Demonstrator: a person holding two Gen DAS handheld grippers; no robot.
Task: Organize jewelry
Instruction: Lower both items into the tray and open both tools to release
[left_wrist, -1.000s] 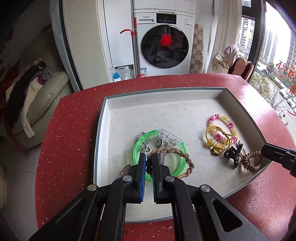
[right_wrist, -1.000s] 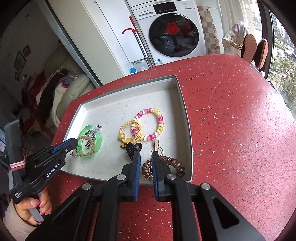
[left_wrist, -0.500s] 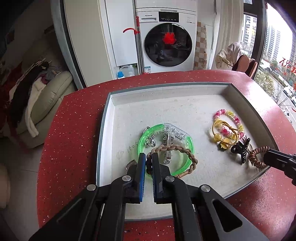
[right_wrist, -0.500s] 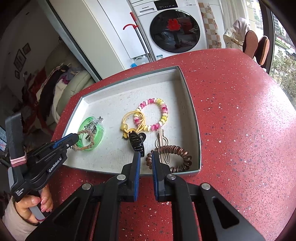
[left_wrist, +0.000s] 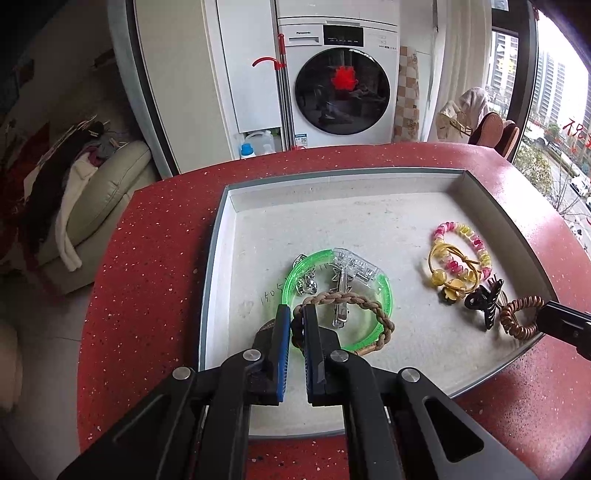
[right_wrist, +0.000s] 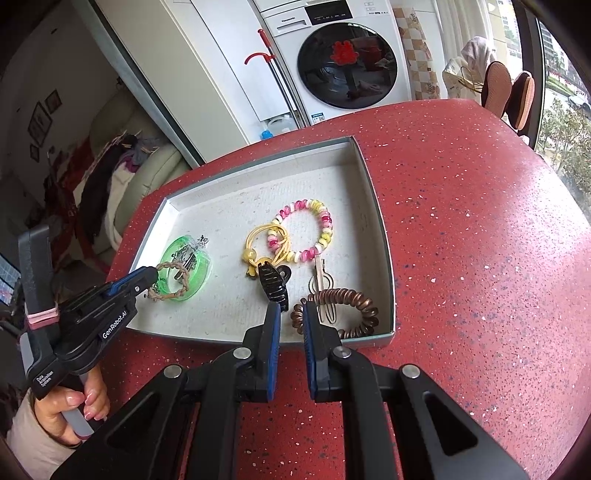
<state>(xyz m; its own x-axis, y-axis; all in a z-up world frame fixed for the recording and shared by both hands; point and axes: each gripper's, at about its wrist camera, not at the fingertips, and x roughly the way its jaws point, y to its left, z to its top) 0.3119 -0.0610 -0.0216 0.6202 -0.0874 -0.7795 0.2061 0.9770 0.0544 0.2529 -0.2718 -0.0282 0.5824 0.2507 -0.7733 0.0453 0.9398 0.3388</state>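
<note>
Left wrist view: left gripper (left_wrist: 294, 323) fingers pinch near-left end of braided bracelet (left_wrist: 354, 308), which lies over green bangle (left_wrist: 384, 291) in tray (left_wrist: 218, 266), loop stretching ahead-right. Right gripper (right_wrist: 291, 319) fingers narrow, seemingly empty, beside copper coil tie (right_wrist: 351, 299) ahead-right.

1. The right gripper (right_wrist: 290, 317) has drawn back toward the near wall of the shallow grey tray (right_wrist: 384, 258); the coiled copper-brown spiral hair tie (right_wrist: 354, 299) and black claw hair clip (right_wrist: 273, 282) now lie ahead of its fingertips.
2. The left gripper (left_wrist: 293, 321), clamped on the tan braided rope bracelet (left_wrist: 373, 306), has pulled slightly nearer.
</note>
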